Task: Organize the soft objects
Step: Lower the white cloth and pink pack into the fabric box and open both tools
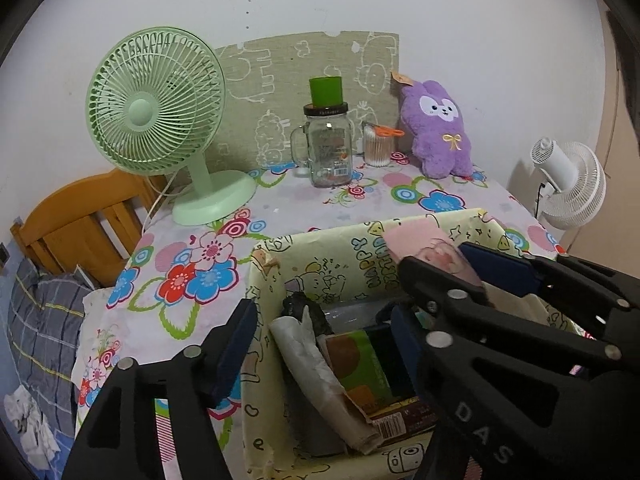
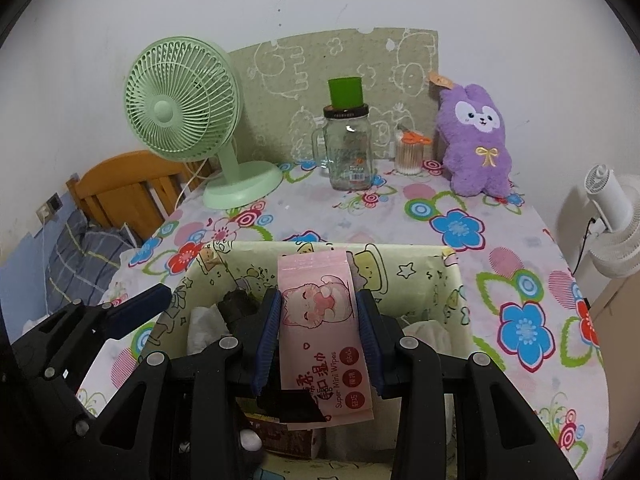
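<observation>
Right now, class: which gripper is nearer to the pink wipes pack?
Right. The right gripper clamps the pink wipes pack over the yellow box; the left gripper hangs open beside it, not touching.

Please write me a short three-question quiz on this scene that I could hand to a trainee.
1. True or false: the right gripper is shut on the pink wipes pack.
2. Which thing stands nearest the purple plush toy? A) green fan B) cotton swab jar C) white fan
3. Fill in: the wipes pack is held above the paper-lined ____, which already holds other items.

Key
1. True: both pads press the pack's sides.
2. B: the swab jar stands just beside the toy, at the back of the table.
3. Box. The left gripper is open beside it.
</observation>
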`<state>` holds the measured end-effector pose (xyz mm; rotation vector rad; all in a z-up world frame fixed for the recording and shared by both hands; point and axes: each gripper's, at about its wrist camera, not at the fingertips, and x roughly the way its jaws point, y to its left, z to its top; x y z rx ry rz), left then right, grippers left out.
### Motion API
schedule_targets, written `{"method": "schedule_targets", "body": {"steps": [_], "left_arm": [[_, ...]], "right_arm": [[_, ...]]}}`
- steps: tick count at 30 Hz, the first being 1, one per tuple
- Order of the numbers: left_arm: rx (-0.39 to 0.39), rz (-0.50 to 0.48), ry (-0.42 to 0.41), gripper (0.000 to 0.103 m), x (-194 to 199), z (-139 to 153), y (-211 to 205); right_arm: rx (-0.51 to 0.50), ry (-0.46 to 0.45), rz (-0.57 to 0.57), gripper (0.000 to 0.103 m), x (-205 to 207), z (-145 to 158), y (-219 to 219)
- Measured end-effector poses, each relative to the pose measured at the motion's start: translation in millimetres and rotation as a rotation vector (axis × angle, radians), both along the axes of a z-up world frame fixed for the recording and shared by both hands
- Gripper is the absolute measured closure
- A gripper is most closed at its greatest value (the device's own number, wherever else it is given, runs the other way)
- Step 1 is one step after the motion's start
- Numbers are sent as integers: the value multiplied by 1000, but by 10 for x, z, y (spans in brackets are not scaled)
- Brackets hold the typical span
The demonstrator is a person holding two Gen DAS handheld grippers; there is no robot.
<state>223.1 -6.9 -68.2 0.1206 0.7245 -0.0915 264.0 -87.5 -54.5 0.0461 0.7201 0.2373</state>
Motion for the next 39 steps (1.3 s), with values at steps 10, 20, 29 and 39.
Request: {"method": "schedule_targets", "body": {"steps": [10,20,29,39], "left_arm": [[2,-13,0,17,-6,-21,-30],[-30,-15,6,13,-74,15,-28],[-52,-9,0,8,-255,80,-95],[-70,-15,-35,4,-532,182,-182]], "right_arm": [[11,16,30,59,51,-60,21],[17,0,42,33,-14,-11,-6],[-2,-29,2,21,-285,106,-120],[-11,-57,-44,14,-626,226,-234]]}}
